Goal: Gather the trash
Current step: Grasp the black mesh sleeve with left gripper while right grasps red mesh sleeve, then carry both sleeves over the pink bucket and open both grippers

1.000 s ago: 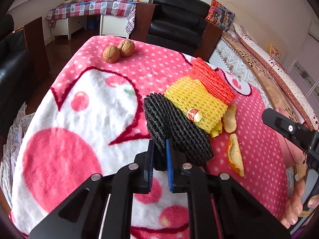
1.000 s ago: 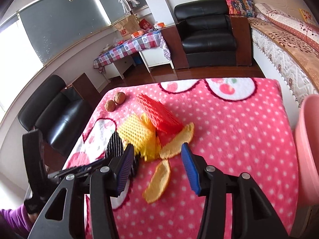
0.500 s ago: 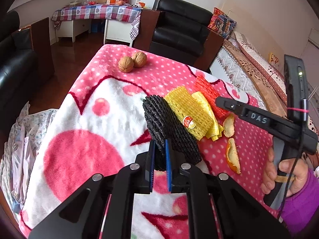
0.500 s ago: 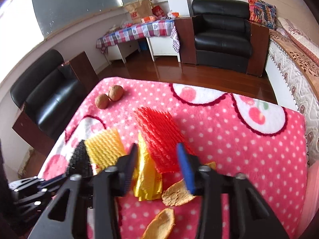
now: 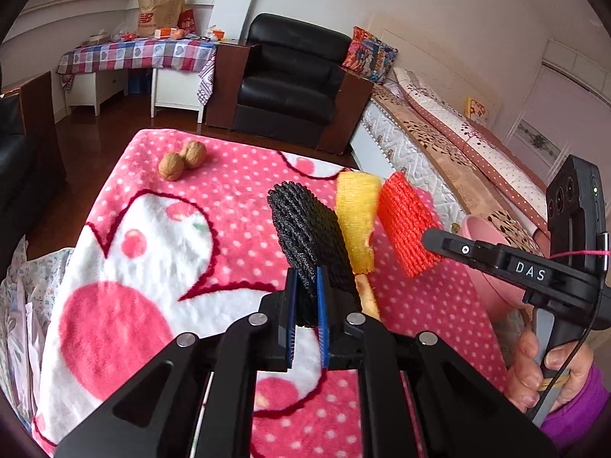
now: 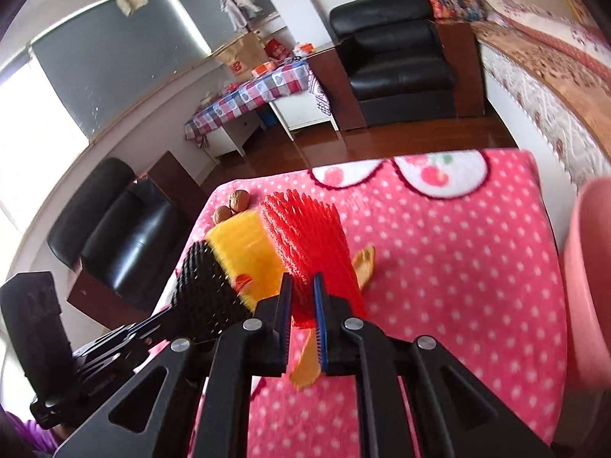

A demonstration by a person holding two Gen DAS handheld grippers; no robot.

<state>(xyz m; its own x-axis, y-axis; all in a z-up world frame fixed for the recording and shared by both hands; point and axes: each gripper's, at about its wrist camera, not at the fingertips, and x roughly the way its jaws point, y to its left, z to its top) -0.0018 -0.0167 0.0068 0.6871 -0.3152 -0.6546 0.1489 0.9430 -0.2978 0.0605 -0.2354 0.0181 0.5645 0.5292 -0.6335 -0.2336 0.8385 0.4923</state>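
The right gripper has just clamped the red foam net sleeve and lifted it beside the left gripper, whose near-closed jaws pinch the black foam net sleeve; both look ready for the pink plastic bin.

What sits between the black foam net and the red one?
The yellow foam net, standing between the black net in the left gripper and the red net in the right gripper. Both wrist views show it.

The right gripper now clamps the red foam net, lifted off the blanket. The black foam net rises too, with the yellow one.
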